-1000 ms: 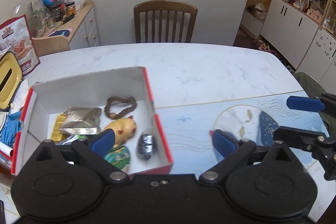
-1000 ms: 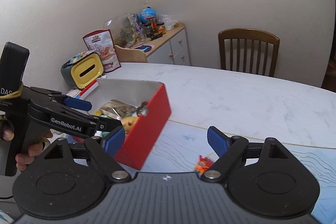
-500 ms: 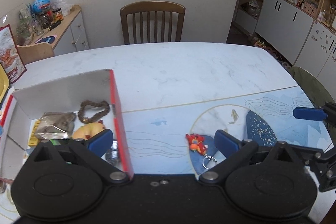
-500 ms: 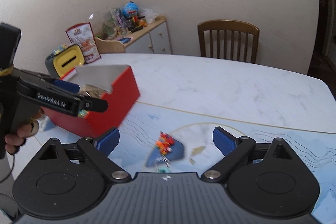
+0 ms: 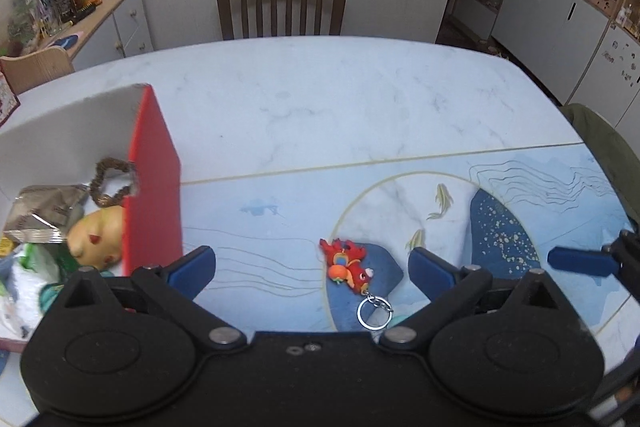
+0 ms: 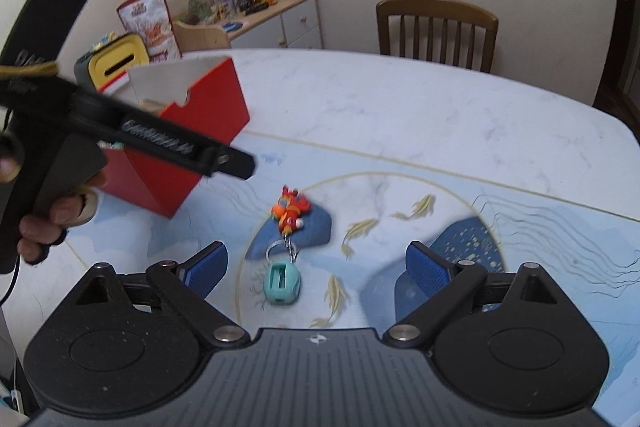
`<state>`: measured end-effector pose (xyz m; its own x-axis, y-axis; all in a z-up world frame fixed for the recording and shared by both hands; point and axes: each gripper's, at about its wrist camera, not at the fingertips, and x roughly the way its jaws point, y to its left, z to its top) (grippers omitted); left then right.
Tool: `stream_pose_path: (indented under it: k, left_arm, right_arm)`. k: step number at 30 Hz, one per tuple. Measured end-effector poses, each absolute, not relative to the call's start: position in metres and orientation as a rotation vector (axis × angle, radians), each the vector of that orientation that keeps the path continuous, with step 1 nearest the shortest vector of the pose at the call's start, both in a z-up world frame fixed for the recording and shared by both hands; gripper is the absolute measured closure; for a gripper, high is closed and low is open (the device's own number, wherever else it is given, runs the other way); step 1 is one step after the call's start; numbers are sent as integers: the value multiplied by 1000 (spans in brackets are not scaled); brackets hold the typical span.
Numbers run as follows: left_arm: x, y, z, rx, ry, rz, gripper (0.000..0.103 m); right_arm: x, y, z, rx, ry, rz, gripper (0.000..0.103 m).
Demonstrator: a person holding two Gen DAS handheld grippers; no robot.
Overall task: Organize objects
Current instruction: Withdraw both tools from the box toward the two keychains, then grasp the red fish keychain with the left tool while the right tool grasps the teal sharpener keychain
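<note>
Both pairs of jaws stand spread wide with nothing between them: the left gripper (image 5: 312, 263) and the right gripper (image 6: 316, 267) each show two flat, blue, textured pads on black hinged arms. Between the left gripper's pads, just ahead of them, lies the small red and orange rubbery dragon-shaped keychain (image 5: 347, 265) on the pale marbled surface (image 5: 320, 99), over a printed mat of glossy blue patches and gold fish. A thin silver metal ring (image 5: 374, 313) on a short chain hangs off the keychain on the near side. In the right wrist view the same keychain (image 6: 290, 211) carries a rounded teal plastic tag (image 6: 282, 283) at the end of that chain, nearest the right gripper. Left of the keychain, well apart from it, stands the red cardboard box with a white inside (image 5: 154, 179). It holds a crinkled foil packet (image 5: 44, 215), a brown beaded loop (image 5: 112, 183) and a smooth yellow toy with red marks (image 5: 98, 235). A hand (image 6: 52, 223) grips the left gripper's black handle, left of the box.
</note>
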<state>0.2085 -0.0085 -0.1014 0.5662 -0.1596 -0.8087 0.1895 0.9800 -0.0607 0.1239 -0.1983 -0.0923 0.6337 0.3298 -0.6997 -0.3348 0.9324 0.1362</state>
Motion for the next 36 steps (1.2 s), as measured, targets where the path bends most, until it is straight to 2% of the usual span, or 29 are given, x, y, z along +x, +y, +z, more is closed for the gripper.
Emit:
stream_pose_path:
  k: [17,27,32,34,36]
  left_arm:
    - [241,-36,-162,47,1054,-190,1]
    - [245,-42,-175,54,1067,-192,1]
    - [245,-46,-178,67,1067,-196,7]
    - [244,-48,-179,71,1064,-197,11]
    - [244,-50,-178,80,1058,-206,15]
  right_arm:
    - [145,-168,-144,-68,894,447,7]
    - [150,-159,-156,-103,905,478,8]
    - [155,-155,-161,-122,902,472,22]
    - [156,-154,-163,-136,904,472,34]
    - [158,-153,-165,-152,905,469,37]
